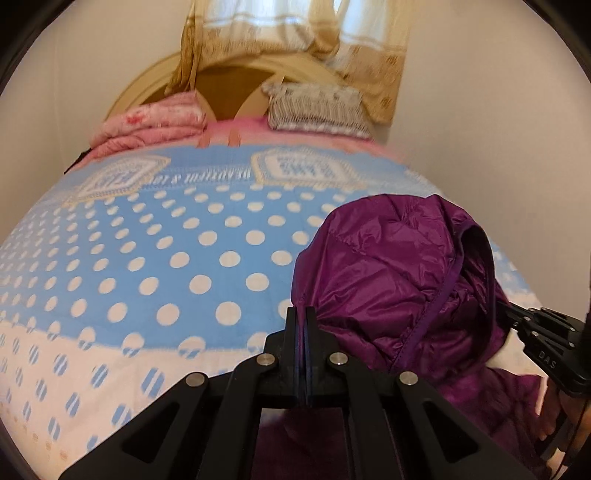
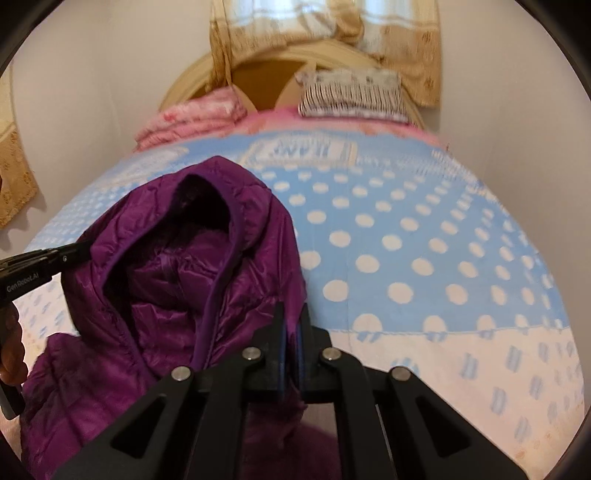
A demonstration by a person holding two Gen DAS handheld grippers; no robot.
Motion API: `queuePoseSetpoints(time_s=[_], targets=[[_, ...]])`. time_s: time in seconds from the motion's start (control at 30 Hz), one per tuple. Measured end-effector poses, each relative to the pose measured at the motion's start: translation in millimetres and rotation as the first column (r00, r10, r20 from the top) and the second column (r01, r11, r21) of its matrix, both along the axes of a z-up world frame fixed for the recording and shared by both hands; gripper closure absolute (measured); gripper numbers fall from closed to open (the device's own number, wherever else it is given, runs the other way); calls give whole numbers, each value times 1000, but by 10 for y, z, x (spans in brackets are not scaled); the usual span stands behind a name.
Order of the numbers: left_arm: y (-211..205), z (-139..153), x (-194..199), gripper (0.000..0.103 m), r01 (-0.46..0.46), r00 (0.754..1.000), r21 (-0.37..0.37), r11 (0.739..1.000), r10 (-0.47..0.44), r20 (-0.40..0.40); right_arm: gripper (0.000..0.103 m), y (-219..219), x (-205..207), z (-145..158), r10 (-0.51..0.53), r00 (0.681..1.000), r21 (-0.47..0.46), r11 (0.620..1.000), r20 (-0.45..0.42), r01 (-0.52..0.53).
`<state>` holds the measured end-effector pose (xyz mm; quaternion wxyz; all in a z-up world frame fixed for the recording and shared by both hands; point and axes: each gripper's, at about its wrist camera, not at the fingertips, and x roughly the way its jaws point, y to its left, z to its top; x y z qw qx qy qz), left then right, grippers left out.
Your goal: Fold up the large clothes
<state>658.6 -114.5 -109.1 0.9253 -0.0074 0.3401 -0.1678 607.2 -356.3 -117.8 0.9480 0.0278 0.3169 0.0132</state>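
Observation:
A purple hooded puffer jacket [image 1: 399, 269] hangs between my two grippers above the bed; it also shows in the right wrist view [image 2: 192, 266], with the hood opening facing up. My left gripper [image 1: 304, 314] is shut on the jacket's edge at its left side. My right gripper [image 2: 291, 314] is shut on the jacket's edge at its right side. The right gripper's body shows at the right of the left wrist view [image 1: 543, 339], and the left gripper's body at the left of the right wrist view [image 2: 40, 266]. The jacket's lower part is hidden below the grippers.
A bed with a blue and white polka-dot blanket [image 1: 166, 258] fills both views. A folded pink quilt [image 1: 147, 125] and a striped pillow [image 1: 317, 107] lie at the headboard [image 1: 147, 81]. Curtains [image 1: 288, 29] hang behind. Walls stand on both sides.

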Motion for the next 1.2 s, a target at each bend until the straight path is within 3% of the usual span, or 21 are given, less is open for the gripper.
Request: queuePoseSetpoints(time_s=[0.13, 0.23, 0.33, 0.43, 0.53, 0.6, 0.67, 0.7, 0.73, 0.8, 0.83, 0.9, 1.0, 1.03, 1.07, 1.1, 1.13, 1.2], targets=[[133, 117, -633, 102, 26, 993, -3, 1000, -26, 113, 97, 11, -490, 93, -14, 997, 31, 999, 70, 12], [196, 40, -1253, 102, 59, 976, 33, 998, -64, 206, 97, 88, -868, 46, -12, 995, 52, 999, 97, 7], [233, -231, -1586, 101, 64, 983, 90, 994, -78, 164, 97, 145, -1101, -163, 14, 998, 36, 999, 56, -16], [331, -495, -1772, 101, 79, 994, 109, 991, -86, 63, 92, 55, -1344, -395, -8, 1000, 56, 998, -15, 9], [553, -559, -1918, 100, 30, 998, 85, 996, -35, 54, 92, -85, -1569, -465, -44, 998, 100, 994, -46, 49], [613, -517, -1913, 96, -10, 998, 86, 996, 5, 59, 86, -151, -1619, -430, -53, 997, 110, 992, -61, 59], [615, -420, -1833, 76, -59, 997, 76, 995, 55, 52, 60, -164, -1640, -330, -58, 996, 150, 987, -62, 66], [621, -382, -1778, 47, -84, 996, 69, 994, 81, 46, 40, -157, -1641, -245, -64, 997, 189, 979, -47, 71], [633, -332, -1726, 22, -108, 993, 55, 993, 106, 44, 33, -126, -1637, -166, -64, 997, 235, 970, -33, 70], [575, -216, -1713, 11, -157, 984, 21, 987, 155, 87, 33, 13, -1623, -130, -38, 998, 273, 961, -41, 48], [495, -186, -1710, 10, -156, 983, 16, 988, 154, 100, 33, 99, -1584, -144, -28, 998, 268, 962, -59, 43], [347, -196, -1632, 10, -140, 988, 26, 990, 138, 70, 33, 266, -1470, -196, -21, 996, 257, 966, -92, 44], [114, -396, -1465, 11, -112, 992, 55, 992, 115, -44, 34, 379, -1336, -361, -27, 990, 280, 958, -141, 66], [62, -462, -1459, 30, -96, 993, 50, 994, 99, -66, 41, 383, -1304, -433, -23, 987, 307, 949, -159, 72], [6, -496, -1510, 50, -72, 994, 42, 997, 75, -80, 64, 407, -1262, -514, -3, 982, 326, 943, -188, 66], [-50, -563, -1526, 91, -24, 993, 34, 999, 28, -114, 78, 437, -1258, -559, 3, 979, 319, 946, -203, 63], [-91, -613, -1552, 98, 7, 990, 40, 999, -1, -143, 88, 456, -1295, -567, -1, 980, 305, 950, -198, 63], [-90, -592, -1682, 98, 22, 993, 44, 999, -16, -117, 93, 505, -1414, -505, 11, 984, 266, 963, -176, 37]])
